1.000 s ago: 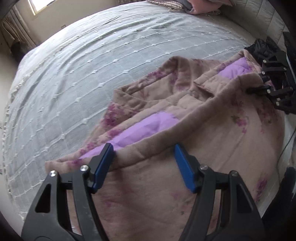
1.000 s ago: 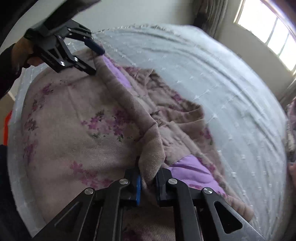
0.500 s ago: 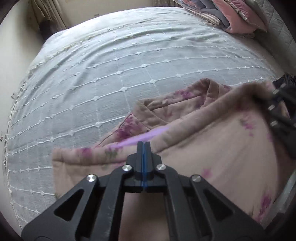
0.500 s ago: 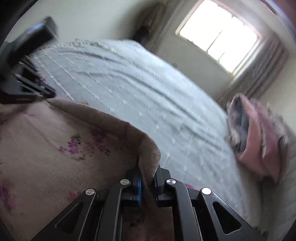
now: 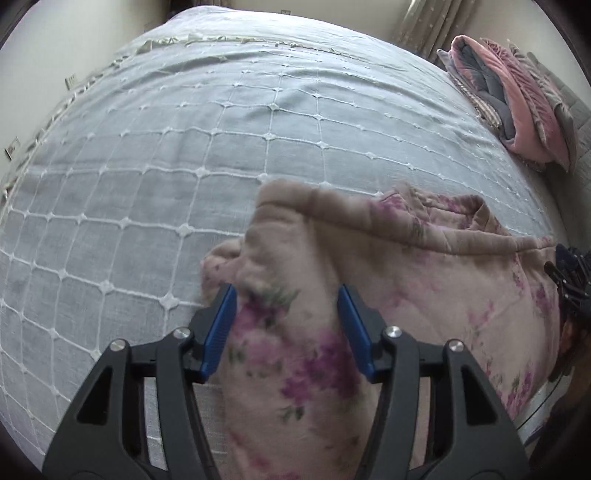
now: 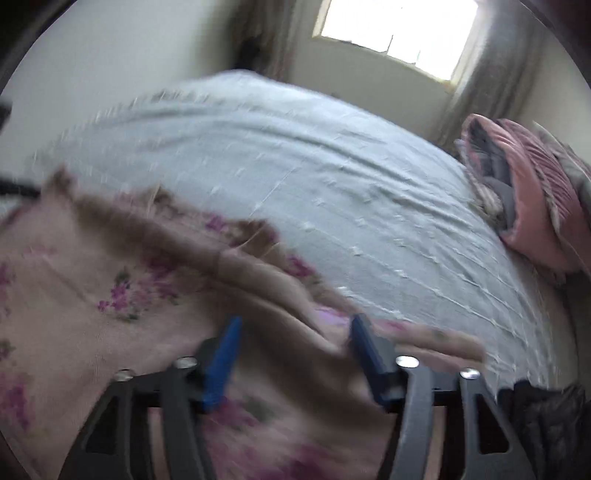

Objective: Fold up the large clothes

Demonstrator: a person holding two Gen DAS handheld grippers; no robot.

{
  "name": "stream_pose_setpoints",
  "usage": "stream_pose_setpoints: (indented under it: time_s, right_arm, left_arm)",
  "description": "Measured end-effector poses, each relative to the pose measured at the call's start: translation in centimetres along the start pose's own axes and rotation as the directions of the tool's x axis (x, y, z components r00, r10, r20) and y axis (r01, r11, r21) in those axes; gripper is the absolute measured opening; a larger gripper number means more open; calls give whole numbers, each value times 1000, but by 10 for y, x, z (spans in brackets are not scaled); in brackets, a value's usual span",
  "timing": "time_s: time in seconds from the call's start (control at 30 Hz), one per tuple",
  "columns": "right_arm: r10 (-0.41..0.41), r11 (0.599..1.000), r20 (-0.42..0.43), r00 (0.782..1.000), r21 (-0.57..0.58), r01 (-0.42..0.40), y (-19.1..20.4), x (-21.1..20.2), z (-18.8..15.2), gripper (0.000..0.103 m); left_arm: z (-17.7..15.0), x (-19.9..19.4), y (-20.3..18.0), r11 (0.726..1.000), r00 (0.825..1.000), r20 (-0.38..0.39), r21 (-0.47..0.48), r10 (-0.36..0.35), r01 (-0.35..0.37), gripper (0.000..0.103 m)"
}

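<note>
The left gripper (image 5: 286, 325) stands wide, its blue pads either side of the garment (image 5: 369, 295) without pinching it. The right gripper (image 6: 295, 347) is wide too, in a blurred view. The floral pink garment lies on the near right part of the bed (image 5: 184, 147), folded edge facing far. Only the right view shows the window (image 6: 395, 33); both show the bedding pile (image 5: 517, 92) far right.

No readable text, labels or numbers anywhere (right wrist view is blurred).
</note>
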State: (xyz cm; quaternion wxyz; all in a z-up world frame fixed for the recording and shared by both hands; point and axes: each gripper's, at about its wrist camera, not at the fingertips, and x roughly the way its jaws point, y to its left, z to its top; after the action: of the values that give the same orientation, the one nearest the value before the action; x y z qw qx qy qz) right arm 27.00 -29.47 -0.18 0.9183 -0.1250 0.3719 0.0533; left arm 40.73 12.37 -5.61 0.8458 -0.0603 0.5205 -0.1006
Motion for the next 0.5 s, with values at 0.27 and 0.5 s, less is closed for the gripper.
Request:
stream_pose_setpoints:
  time_s: [0.27, 0.5]
  right_arm:
    - [60, 940, -168, 984, 342, 1, -127, 18, -55, 76]
    - [195, 866, -104, 975, 486, -121, -134, 0, -61, 16]
  left_arm:
    - [0, 23, -2, 996, 996, -25, -10, -84, 84, 74]
    - [1, 6, 0, 995, 996, 25, -29, -90, 91, 17]
